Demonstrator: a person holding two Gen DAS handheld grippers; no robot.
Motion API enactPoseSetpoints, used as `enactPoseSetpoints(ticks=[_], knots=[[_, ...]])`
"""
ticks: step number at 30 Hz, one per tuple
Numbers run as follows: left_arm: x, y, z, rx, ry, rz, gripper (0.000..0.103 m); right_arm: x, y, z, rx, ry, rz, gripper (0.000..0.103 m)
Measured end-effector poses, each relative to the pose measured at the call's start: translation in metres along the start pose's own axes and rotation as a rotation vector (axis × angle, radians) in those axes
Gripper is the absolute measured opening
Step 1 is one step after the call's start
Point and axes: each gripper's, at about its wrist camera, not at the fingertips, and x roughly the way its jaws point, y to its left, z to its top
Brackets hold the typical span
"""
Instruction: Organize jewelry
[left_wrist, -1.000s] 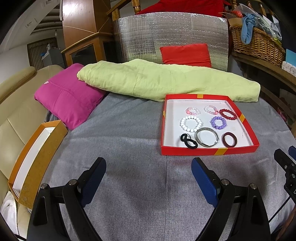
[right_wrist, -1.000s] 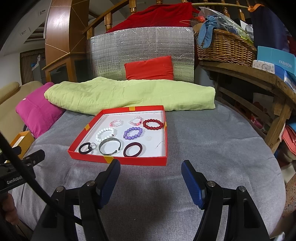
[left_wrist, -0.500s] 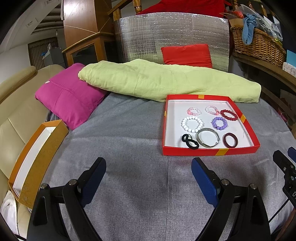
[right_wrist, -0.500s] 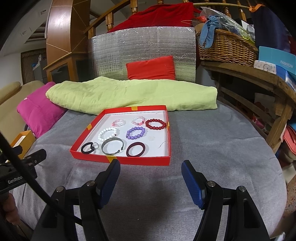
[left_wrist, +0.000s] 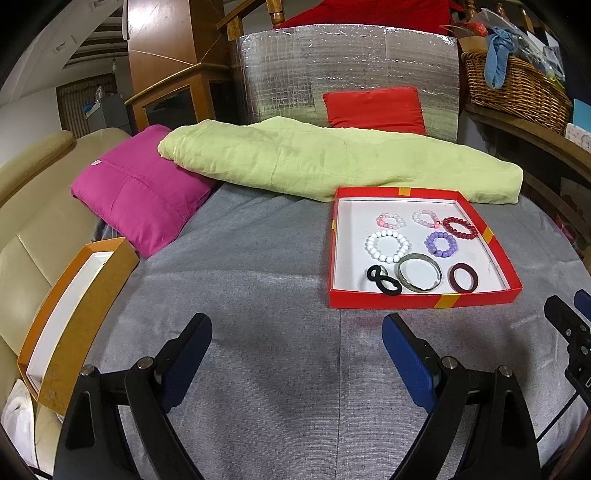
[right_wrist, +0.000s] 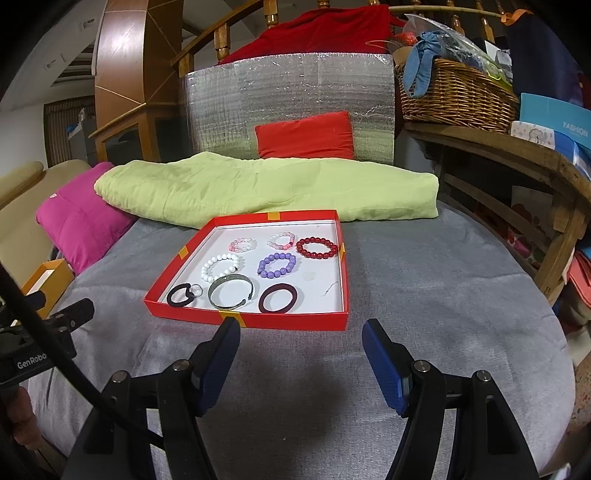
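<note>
My left claw (left_wrist: 297, 345): open, empty, over grey bed cover (left_wrist: 240, 295).
My right claw (right_wrist: 301, 349): open, empty, just short of red tray (right_wrist: 258, 320).
Jewelry: 8 pcs inside tray, incl. metal bangle (right_wrist: 231, 291).

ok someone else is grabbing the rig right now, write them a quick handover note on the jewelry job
Left gripper: open, empty, over the grey cloth short of the red tray.
Right gripper: open, empty, just in front of the same tray's near wall.
Jewelry, all inside the red tray: black hair tie, metal bangle and dark maroon bangle in the near row; white bead bracelet and purple bead bracelet in the middle; two pink bead bracelets and a red bead bracelet at the back.
Orange box: at the left edge of the cloth, nothing visible inside.
Done: nothing picked yet. Left: all of the sorting.
</note>
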Motion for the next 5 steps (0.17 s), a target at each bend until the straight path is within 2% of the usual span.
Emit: enactPoseSetpoints(ticks=[3, 5], knots=[[0.0017, 0.0014, -0.0022, -0.004, -0.011, -0.033, 0.093, 0.0016, -0.0020, 0.0018, 0.002, 0.000, -0.002, 0.072], [0.0062, 0.0036, -0.0029, -0.020, -0.010, -0.022, 0.093, 0.0022, -0.0091, 0.0040, 0.016, -0.002, -0.008, 0.072]])
